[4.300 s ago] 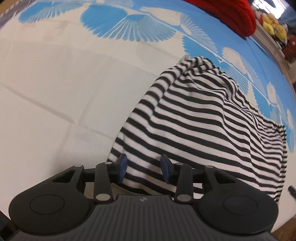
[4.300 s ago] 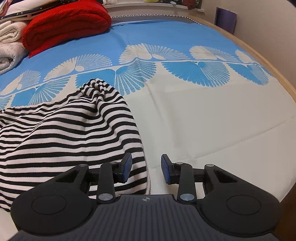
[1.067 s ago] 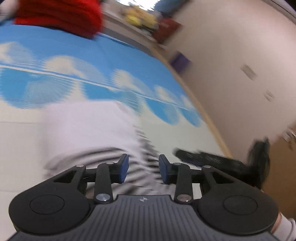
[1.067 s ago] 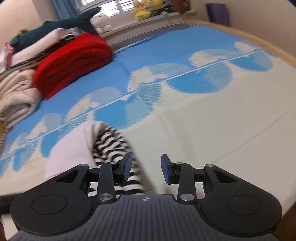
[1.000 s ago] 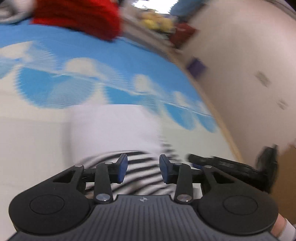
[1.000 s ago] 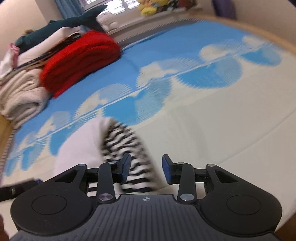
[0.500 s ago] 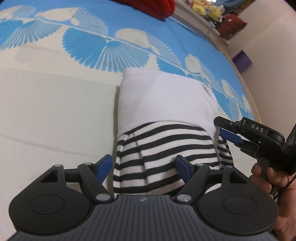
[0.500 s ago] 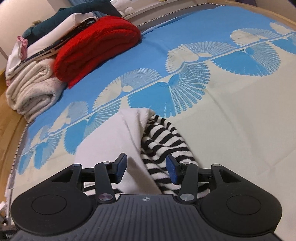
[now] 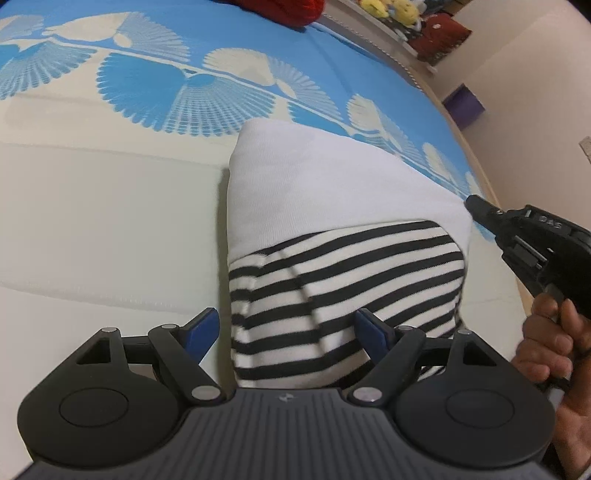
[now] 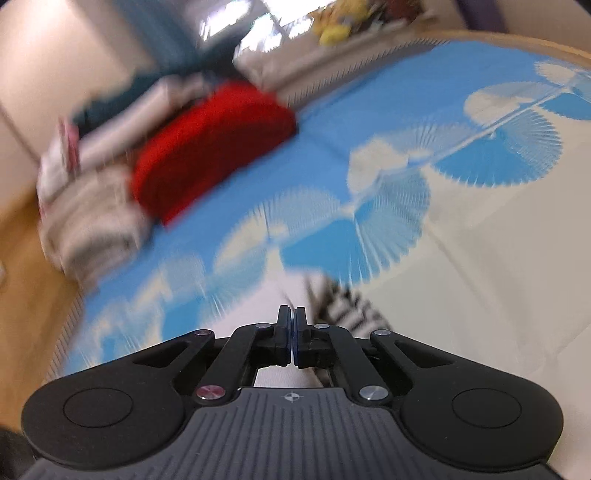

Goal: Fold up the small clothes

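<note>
The small garment (image 9: 332, 236) lies folded on the bed, its white side on top at the far end and its black-and-white stripes near me. My left gripper (image 9: 288, 332) is wide open and empty, its blue pads either side of the striped near edge. My right gripper (image 10: 294, 332) has its jaws pressed together with no cloth visible between them; it also shows in the left wrist view (image 9: 532, 236), beside the garment's right edge. The right wrist view is blurred; a striped bit of the garment (image 10: 347, 302) shows just beyond the fingers.
The bed cover (image 9: 110, 206) is cream near me and blue with white fan shapes farther off. A red folded knit (image 10: 210, 147) and a stack of pale folded clothes (image 10: 92, 206) lie at the far left. Soft toys (image 9: 391, 14) sit on a shelf. The bed's wooden edge (image 9: 480, 162) runs along the right.
My left gripper has opened wider over the striped edge. My right gripper has closed from open and swung fast, tilting up and away from the garment. The garment lies still.
</note>
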Demonstrator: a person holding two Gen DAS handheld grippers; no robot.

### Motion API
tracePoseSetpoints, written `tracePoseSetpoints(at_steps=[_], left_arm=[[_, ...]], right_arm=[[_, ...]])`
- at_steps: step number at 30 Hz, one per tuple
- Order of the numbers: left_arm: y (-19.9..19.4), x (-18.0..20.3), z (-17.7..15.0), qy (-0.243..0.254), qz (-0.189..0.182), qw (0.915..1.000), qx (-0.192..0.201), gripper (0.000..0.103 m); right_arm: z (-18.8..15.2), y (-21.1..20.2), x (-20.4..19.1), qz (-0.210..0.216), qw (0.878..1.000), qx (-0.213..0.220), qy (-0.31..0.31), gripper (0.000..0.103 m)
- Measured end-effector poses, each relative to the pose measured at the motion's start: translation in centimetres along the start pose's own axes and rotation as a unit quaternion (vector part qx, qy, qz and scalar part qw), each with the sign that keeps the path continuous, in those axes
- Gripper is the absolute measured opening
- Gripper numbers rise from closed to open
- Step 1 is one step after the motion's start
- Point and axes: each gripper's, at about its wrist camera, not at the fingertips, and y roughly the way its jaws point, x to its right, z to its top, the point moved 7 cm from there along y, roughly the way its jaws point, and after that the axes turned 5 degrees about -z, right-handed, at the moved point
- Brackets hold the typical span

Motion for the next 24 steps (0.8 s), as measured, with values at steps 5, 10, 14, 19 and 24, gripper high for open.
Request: tracePoseSetpoints(at_steps=[5,10,14,19,24], left_arm=[[0.7,1.2,-0.6,0.032,-0.003,0.9994,-0.01,0.087],[1.9,-0.1,-1.6,0.047,0.047,0.997,-0.039,0.088],[1.2,-0.4,-1.0,0.042,0.045,0.9978,-0.024,0.088],[0.1,1.2,-0.5,0.069,0.019,0.9975,0.0,0.088],[-0.1,1.1,0.0,0.056,0.019,0.9982,0.011,0.088]], right_arm=[[0.4,0.1,2.6,-0.1,0.995,0.002,-0.011,0.0],[-1.2,2.9,3.1,-0.169,0.98,-0.06,-0.087,0.0],[-2.5,4.1,5.4,-0.252,0.958,-0.095,-0.096,0.0],[-1.6,2.7,7.0,-0.219,0.973,-0.072,-0.019,0.0],[-1.0,0.7,5.6,-0.133,0.99,-0.042,-0.009,0.009]])
